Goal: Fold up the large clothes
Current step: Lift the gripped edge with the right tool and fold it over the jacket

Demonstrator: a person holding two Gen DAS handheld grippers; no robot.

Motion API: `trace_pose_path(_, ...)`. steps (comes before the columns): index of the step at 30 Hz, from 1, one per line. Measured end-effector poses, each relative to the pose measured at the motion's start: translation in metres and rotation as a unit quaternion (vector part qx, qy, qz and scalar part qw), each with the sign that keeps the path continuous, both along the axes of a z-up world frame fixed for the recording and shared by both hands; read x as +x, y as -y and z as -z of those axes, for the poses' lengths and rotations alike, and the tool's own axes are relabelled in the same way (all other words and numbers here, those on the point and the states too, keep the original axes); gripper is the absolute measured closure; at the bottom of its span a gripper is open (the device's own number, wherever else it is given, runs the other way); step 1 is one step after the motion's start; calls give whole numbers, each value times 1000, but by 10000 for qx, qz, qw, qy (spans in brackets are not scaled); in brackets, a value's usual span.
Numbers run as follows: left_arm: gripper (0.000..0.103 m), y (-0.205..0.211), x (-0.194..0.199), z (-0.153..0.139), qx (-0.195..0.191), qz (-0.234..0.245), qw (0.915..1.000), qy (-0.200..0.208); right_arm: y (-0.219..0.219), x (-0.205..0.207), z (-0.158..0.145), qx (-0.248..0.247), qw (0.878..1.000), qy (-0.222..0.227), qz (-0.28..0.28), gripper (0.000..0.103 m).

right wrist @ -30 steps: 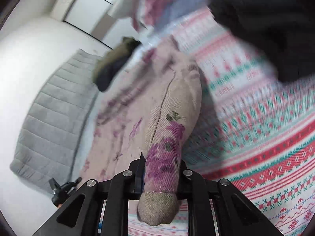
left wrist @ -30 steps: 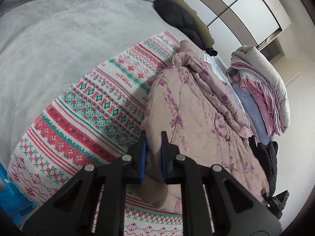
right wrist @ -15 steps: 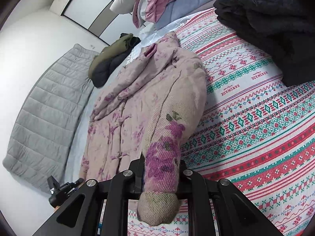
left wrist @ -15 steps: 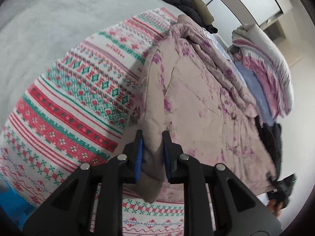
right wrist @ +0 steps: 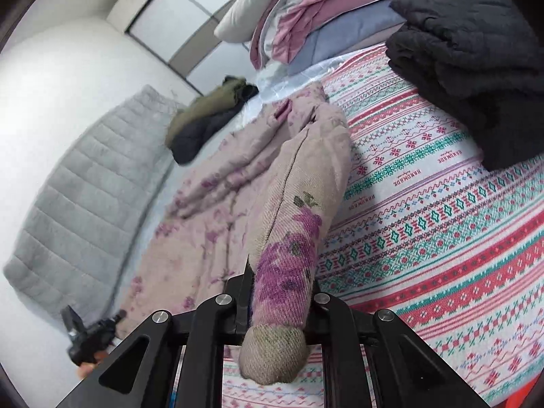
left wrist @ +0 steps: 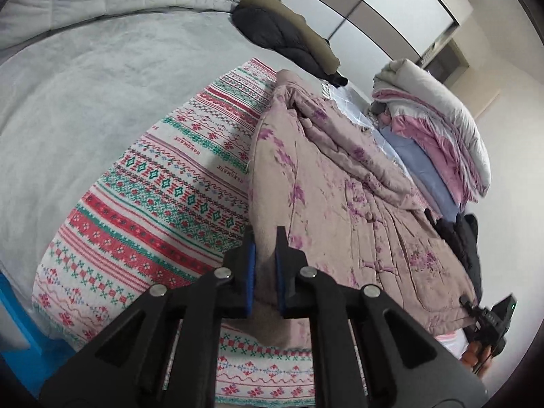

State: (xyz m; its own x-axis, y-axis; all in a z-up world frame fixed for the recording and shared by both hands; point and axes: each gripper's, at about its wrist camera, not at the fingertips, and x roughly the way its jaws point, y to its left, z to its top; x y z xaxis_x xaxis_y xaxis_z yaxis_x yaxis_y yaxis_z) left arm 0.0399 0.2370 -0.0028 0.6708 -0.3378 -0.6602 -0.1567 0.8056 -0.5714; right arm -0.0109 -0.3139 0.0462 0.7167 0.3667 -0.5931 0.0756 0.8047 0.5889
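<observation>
A large pink padded jacket [left wrist: 340,187] with purple flowers lies spread on a patterned red, green and white blanket [left wrist: 153,204]. My left gripper [left wrist: 262,238] is shut on the jacket's near left edge, with cloth pinched between the blue pads. My right gripper [right wrist: 278,282] is shut on the jacket's sleeve [right wrist: 299,210], whose cuff hangs out toward the camera. The sleeve rises from the jacket body [right wrist: 210,204] to the jaws. Each gripper shows small in the other's view, at the jacket's far corner.
A dark green and black coat [left wrist: 289,37] lies on the grey bedspread [left wrist: 85,85] behind. A stack of folded pink, white and blue bedding [left wrist: 438,129] sits at the right. A folded black garment [right wrist: 476,57] lies on the blanket [right wrist: 442,221] to the right.
The left view has pulled back and up with the jacket edge still pinched. The right gripper keeps the sleeve and has shifted slightly, and the jacket body lies flatter.
</observation>
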Motion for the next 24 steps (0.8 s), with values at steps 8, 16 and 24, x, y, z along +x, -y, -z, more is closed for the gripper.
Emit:
trace_pose_path(8, 93, -25, -71, -46, -452, -44, 9987, 241, 19, -77, -32, 746, 9957, 552, -3, 89)
trace_pose_path(16, 93, -17, -115, -48, 270, -15, 9994, 210, 14, -150, -47, 524, 9965, 650, -88, 89)
trace_pose_path(24, 93, -24, -80, -14, 18, -303, 9984, -477, 23, -115, -8, 855, 9963, 60, 9, 88)
